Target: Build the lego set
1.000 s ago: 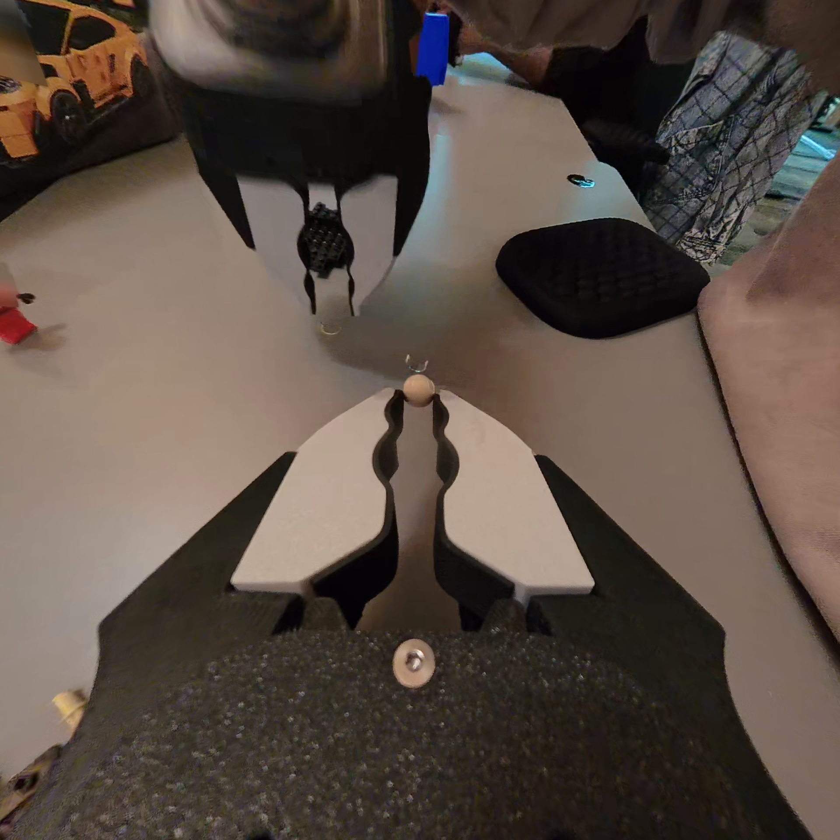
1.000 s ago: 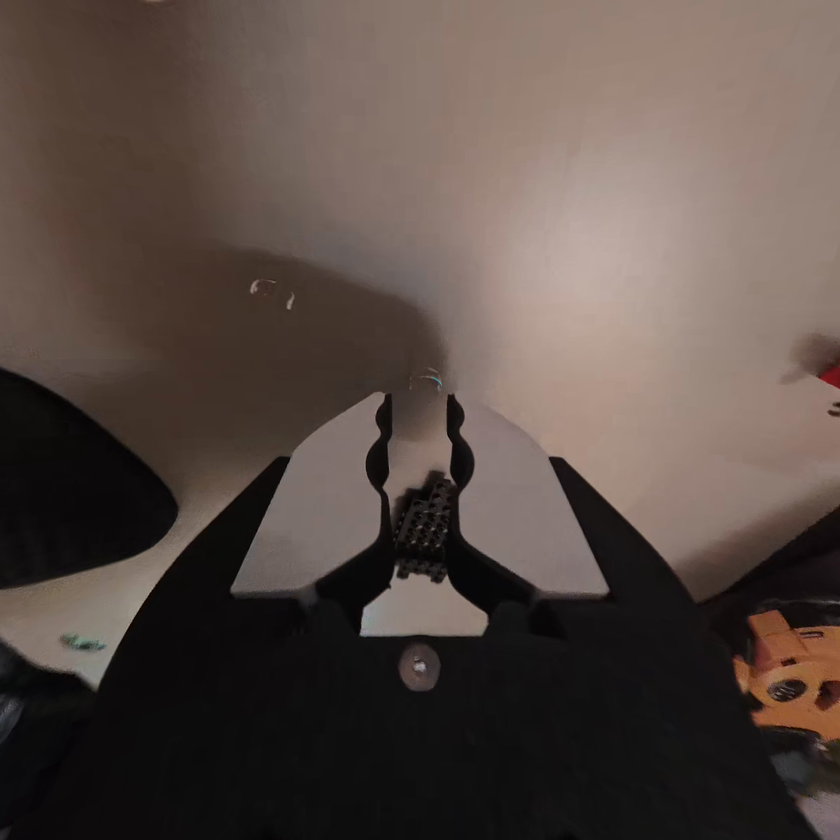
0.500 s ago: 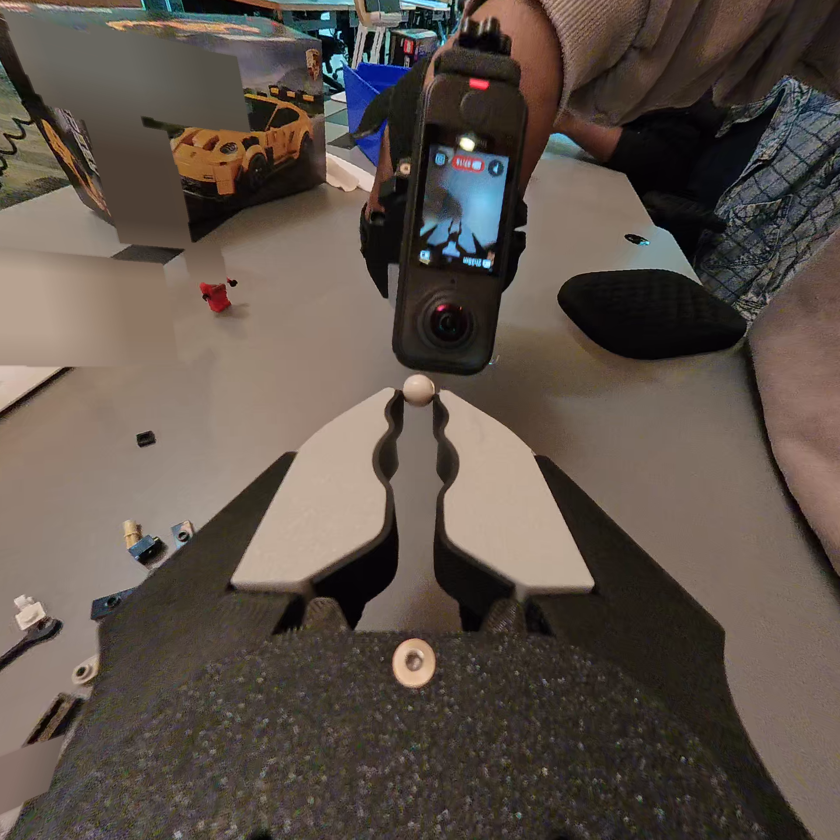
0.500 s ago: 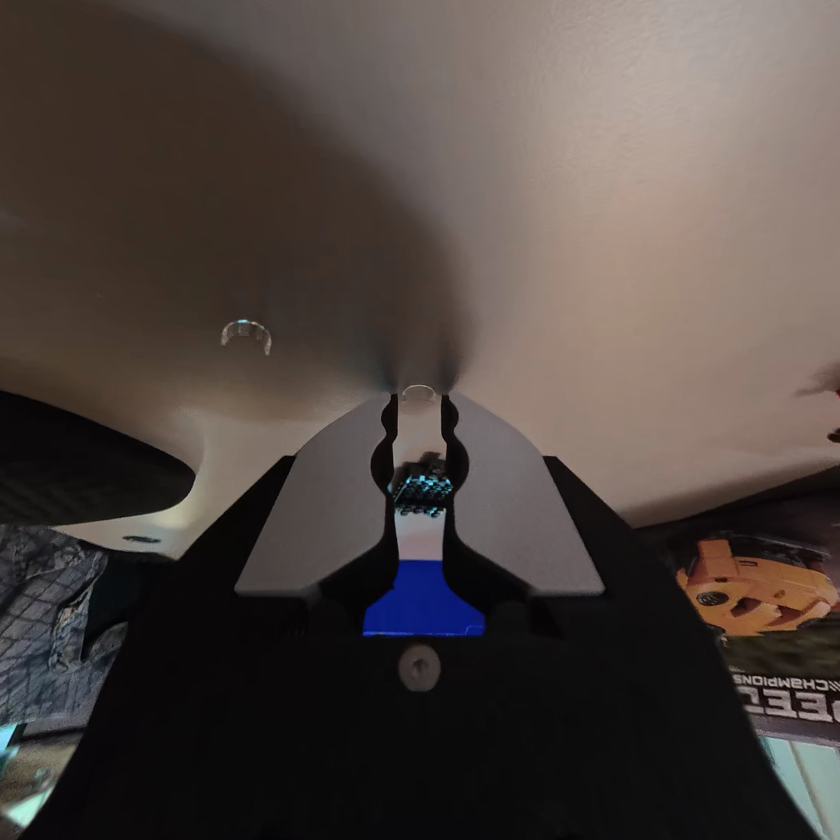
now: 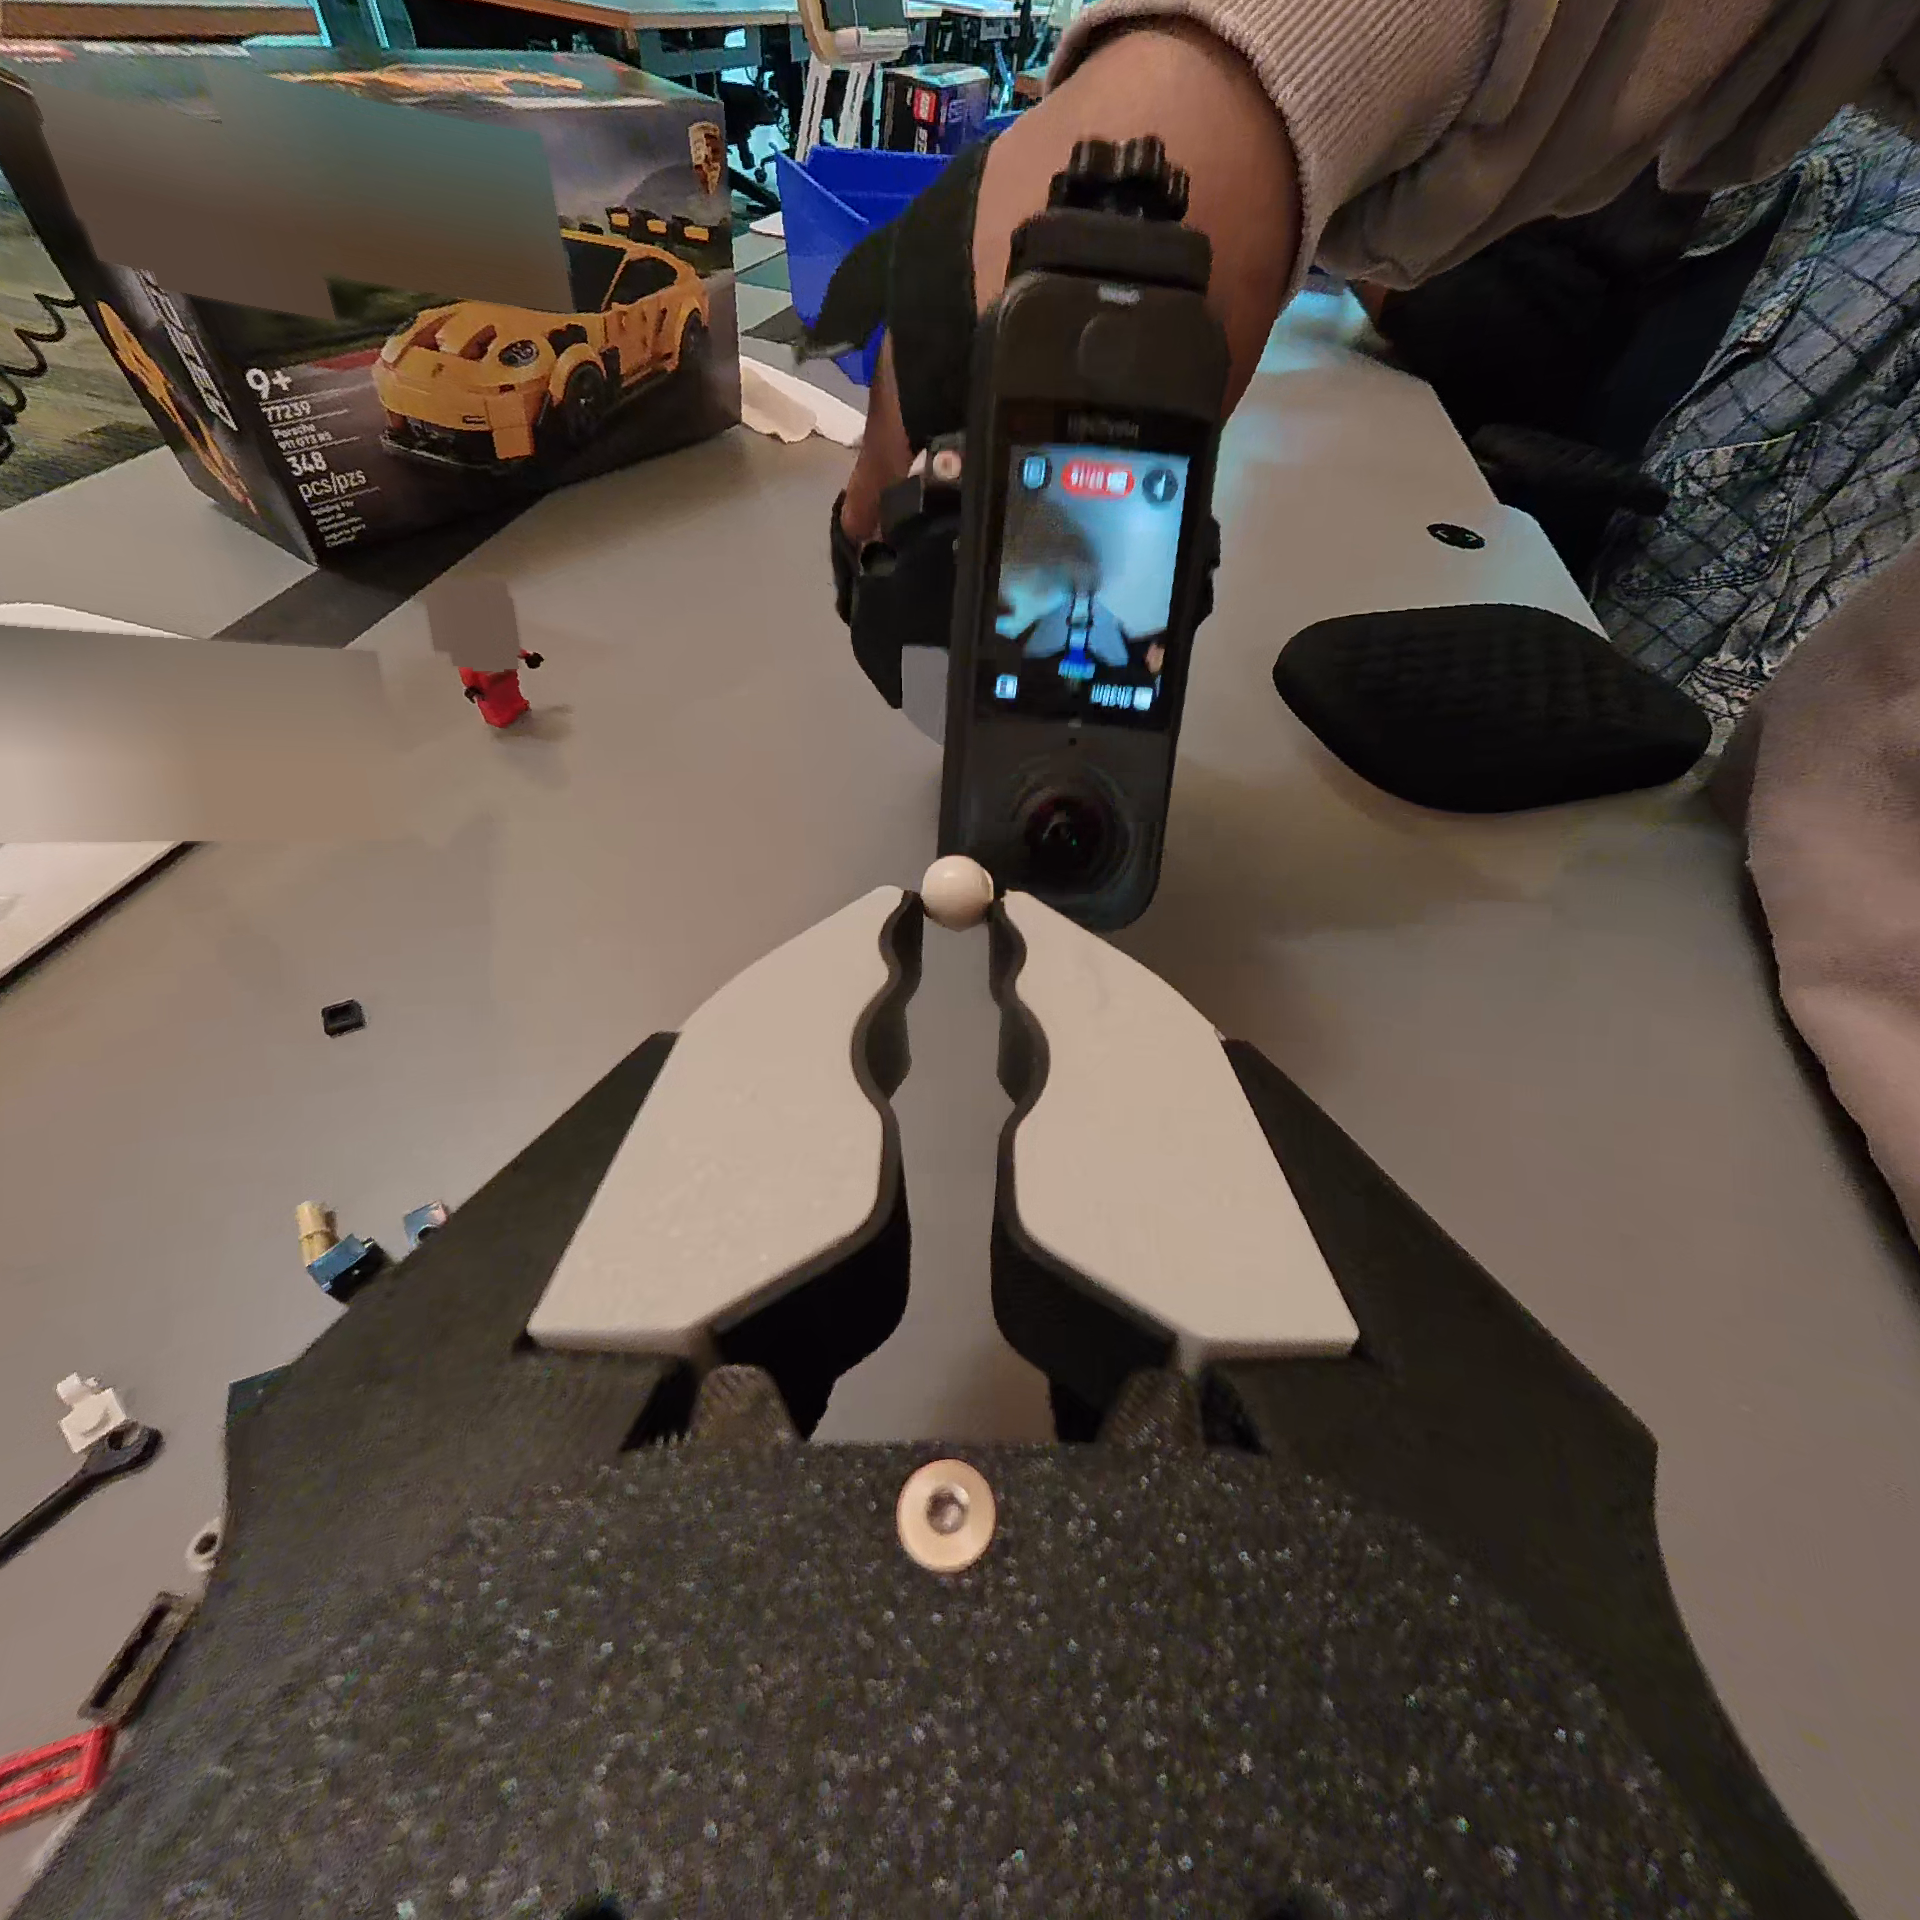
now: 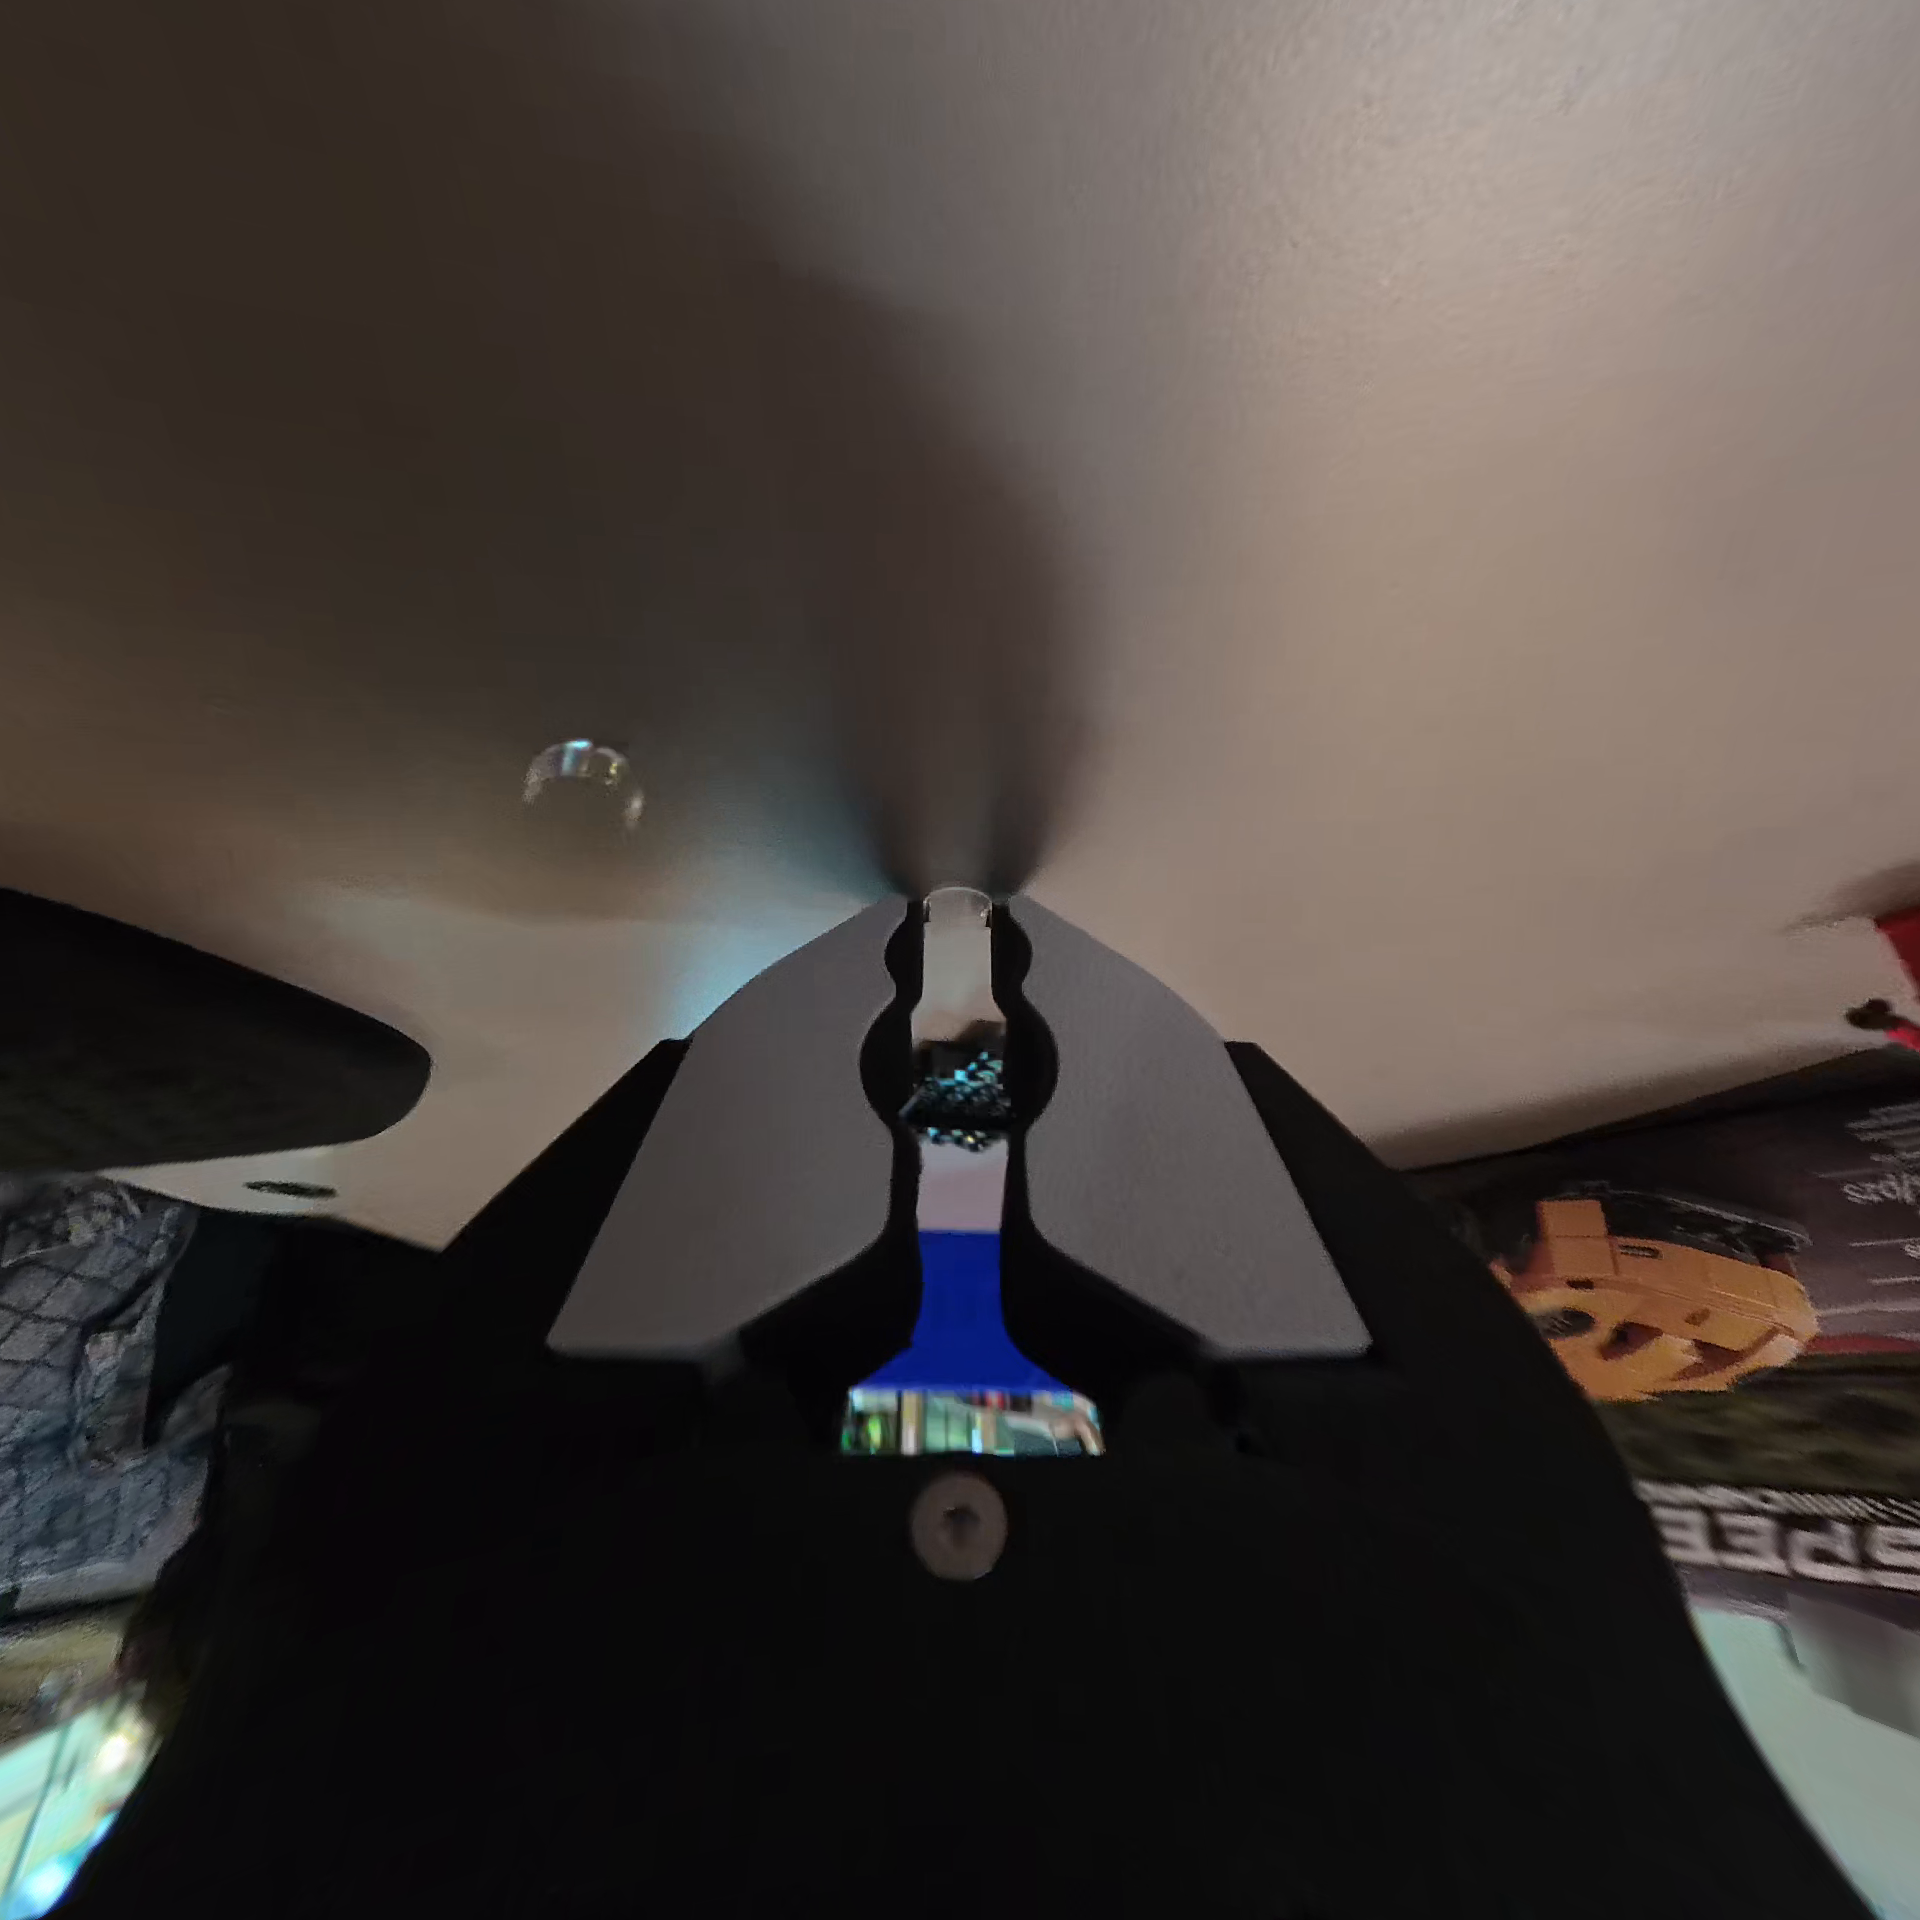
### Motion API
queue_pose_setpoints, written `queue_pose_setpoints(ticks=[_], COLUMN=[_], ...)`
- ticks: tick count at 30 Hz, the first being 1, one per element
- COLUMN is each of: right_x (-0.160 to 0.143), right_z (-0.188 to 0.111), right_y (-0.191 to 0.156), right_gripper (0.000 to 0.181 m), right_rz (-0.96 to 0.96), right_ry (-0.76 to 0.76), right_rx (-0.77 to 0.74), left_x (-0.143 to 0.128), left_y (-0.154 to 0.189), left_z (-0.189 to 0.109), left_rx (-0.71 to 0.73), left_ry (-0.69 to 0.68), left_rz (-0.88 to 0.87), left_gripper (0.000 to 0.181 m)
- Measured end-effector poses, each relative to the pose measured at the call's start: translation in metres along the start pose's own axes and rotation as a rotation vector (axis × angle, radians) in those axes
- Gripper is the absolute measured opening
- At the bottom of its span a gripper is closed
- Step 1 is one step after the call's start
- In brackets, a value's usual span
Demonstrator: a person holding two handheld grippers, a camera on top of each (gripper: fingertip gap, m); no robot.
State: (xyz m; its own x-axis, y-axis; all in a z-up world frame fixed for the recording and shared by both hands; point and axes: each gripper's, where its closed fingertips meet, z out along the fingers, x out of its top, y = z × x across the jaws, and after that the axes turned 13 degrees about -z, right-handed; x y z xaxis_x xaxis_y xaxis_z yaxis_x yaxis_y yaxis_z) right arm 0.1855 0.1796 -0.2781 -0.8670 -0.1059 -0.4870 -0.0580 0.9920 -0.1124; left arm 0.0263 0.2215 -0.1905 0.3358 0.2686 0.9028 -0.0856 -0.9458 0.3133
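Since a second ago your right tongs point(image 6: 957, 914) have tipped up, so their camera body now faces your left tongs point(image 5: 957, 914) across the grey worktop point(image 5: 1403, 1091), and the set's box point(image 5: 416, 343) has come into sight beyond them to the left.

Your left tongs are nearly closed and pinch a small cream ball point(image 5: 957, 890) right at the tips. Your right tongs are narrow too: a small clear round piece point(image 6: 957, 902) sits at their tips, and a dark studded piece point(image 6: 961, 1091) is lodged deeper in the throat between the two halves; whether it is clamped or merely resting there you cannot tell from here.

What the joining turns on, by my reading: the ball points straight ahead along the left tongs' long axis, and the right tongs stand directly ahead of it, close, tips aimed down at the worktop. So the two held parts face at an angle, and you will likely need to tilt one tool.

A second clear piece point(image 6: 582, 774) lies on the worktop ahead-left of the right tongs.

The box carries a yellow car picture, a crest and printed text, which I leave unread; the camera's screen point(image 5: 1091, 582) shows icons.
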Motion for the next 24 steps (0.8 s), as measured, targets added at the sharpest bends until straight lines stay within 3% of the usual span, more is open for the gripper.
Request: queue_pose_setpoints(ticks=[3,5,10,14,18,24], right_x=[0.002,0.010,0.019,0.017,0.027,0.044], right_z=[-0.014,-0.036,-0.121,-0.173,-0.189,-0.185], right_y=[0.002,0.011,0.007,-0.015,-0.028,-0.030], right_gripper=[0.012,0.012,0.012,0.012,0.012,0.012], right_rz=[0.111,0.246,0.379,0.417,0.394,0.344], right_ry=[0.228,0.511,1.277,1.725,1.910,1.930], right_rx=[-0.074,-0.154,-0.427,-0.510,-0.509,-0.478], left_x=[0.002,0.005,0.018,0.021,0.023,0.022], left_y=[0.003,0.006,0.027,0.048,0.062,0.067], left_z=[0.001,0.002,0.008,0.017,0.027,0.034], left_rx=[-0.016,-0.038,-0.130,-0.179,-0.181,-0.161], left_ry=[0.012,0.035,0.123,0.159,0.175,0.165], left_rz=[-0.008,-0.023,-0.057,-0.046,-0.005,0.034], left_gripper=[0.012,0.012,0.012,0.012,0.012,0.012])
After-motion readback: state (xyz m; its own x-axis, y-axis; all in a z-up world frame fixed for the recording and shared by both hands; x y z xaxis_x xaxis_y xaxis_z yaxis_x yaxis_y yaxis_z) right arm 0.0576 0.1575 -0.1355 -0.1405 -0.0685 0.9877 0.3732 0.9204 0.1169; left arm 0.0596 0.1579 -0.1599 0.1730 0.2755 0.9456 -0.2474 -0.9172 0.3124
